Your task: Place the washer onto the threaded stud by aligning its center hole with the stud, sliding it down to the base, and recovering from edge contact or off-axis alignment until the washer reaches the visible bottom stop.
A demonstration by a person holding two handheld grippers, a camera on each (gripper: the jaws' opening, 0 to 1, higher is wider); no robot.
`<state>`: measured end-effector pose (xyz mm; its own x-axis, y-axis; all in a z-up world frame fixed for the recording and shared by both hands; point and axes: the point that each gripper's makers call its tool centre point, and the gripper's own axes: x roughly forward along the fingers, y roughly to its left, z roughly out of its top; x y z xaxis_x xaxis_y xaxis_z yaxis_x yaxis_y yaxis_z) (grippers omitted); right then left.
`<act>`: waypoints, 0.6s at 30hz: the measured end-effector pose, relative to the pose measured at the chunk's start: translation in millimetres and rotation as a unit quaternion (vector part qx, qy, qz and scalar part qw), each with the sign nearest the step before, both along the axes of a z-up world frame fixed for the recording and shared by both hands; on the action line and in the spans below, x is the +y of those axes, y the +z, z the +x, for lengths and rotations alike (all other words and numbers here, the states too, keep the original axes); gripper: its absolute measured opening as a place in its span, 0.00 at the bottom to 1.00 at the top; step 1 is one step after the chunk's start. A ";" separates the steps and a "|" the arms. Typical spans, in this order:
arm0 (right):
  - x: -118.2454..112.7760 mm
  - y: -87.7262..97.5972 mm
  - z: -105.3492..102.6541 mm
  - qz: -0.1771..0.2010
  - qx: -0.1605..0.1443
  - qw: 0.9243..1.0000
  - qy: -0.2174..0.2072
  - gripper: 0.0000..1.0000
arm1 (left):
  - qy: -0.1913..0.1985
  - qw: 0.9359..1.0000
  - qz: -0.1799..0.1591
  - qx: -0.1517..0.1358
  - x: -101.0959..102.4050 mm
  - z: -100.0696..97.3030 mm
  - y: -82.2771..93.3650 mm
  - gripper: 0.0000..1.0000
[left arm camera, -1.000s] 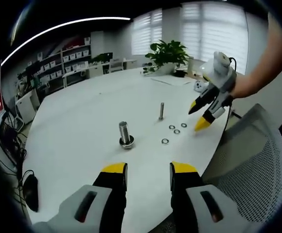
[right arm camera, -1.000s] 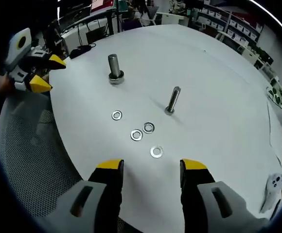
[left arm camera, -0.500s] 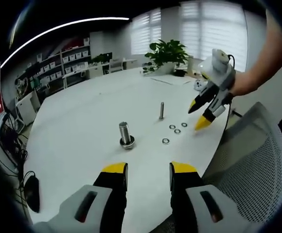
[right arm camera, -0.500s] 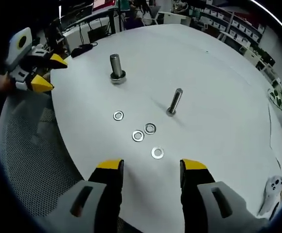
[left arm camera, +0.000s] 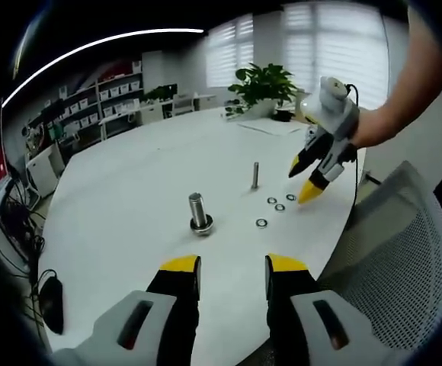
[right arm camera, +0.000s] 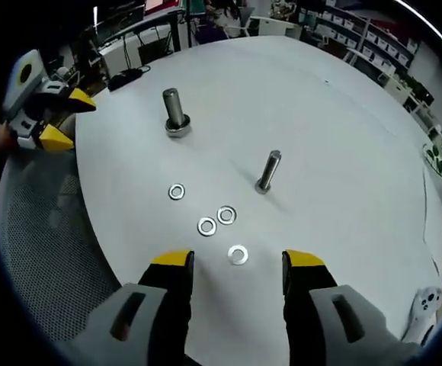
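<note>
On white table (right arm camera: 343,114): four flat steel washers (right arm camera: 238,254), slim threaded stud (right arm camera: 267,171) at one o'clock; both grippers (right arm camera: 236,267) (left arm camera: 232,267) spread, empty.

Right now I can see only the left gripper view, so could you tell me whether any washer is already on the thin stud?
Observer: No. In the right gripper view, the thin stud stands bare down to its base on the white table.
Operator: Thank you. Which washer is closest to the right hand-held gripper?
Observer: The nearest washer lies flat just ahead of the right hand-held gripper, roughly centred between its open, empty jaws.
Operator: And where are the others?
Observer: Beyond it, toward the thick stud, a pair of washers sits side by side, and a lone washer lies apart from them.
</note>
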<state>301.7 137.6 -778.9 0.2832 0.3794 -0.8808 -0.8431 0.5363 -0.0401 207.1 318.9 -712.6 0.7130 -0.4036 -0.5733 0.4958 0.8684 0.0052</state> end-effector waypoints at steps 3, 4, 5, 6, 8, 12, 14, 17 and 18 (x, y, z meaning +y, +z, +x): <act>-1.9 -3.5 -3.4 -0.011 0.012 1.000 0.018 0.44 | -0.002 1.000 0.000 0.002 -1.1 0.1 -0.7 0.32; -2.1 -3.7 -4.0 -0.013 0.014 1.000 0.021 0.41 | -0.002 1.000 -0.001 0.001 -1.4 0.4 -0.2 0.32; -2.3 -4.1 -4.2 -0.014 0.015 1.000 0.022 0.41 | -0.001 1.000 -0.001 -0.001 -1.3 0.4 0.4 0.32; -2.4 -3.9 -3.5 -0.014 0.016 1.000 0.022 0.42 | -0.001 1.000 -0.001 0.000 -1.4 0.1 0.3 0.32; -2.0 -2.5 -1.4 -0.011 0.012 1.000 0.020 0.43 | -0.002 1.000 -0.002 0.003 -1.9 -0.2 -0.9 0.32; -1.8 -3.6 -0.1 -0.015 0.012 1.000 0.021 0.43 | -0.007 1.000 -0.001 0.005 -4.0 -1.0 -2.1 0.32; -0.9 -3.7 -0.1 -0.015 0.012 1.000 0.023 0.44 | -0.007 1.000 -0.002 0.004 -4.1 -1.0 -2.0 0.32; 0.3 -3.0 0.6 -0.014 0.011 1.000 0.023 0.44 | -0.005 1.000 -0.002 0.006 -3.6 -1.0 -2.5 0.32; 0.4 -2.8 0.9 -0.014 0.011 1.000 0.023 0.44 | -0.005 1.000 -0.002 0.006 -3.6 -1.1 -2.6 0.32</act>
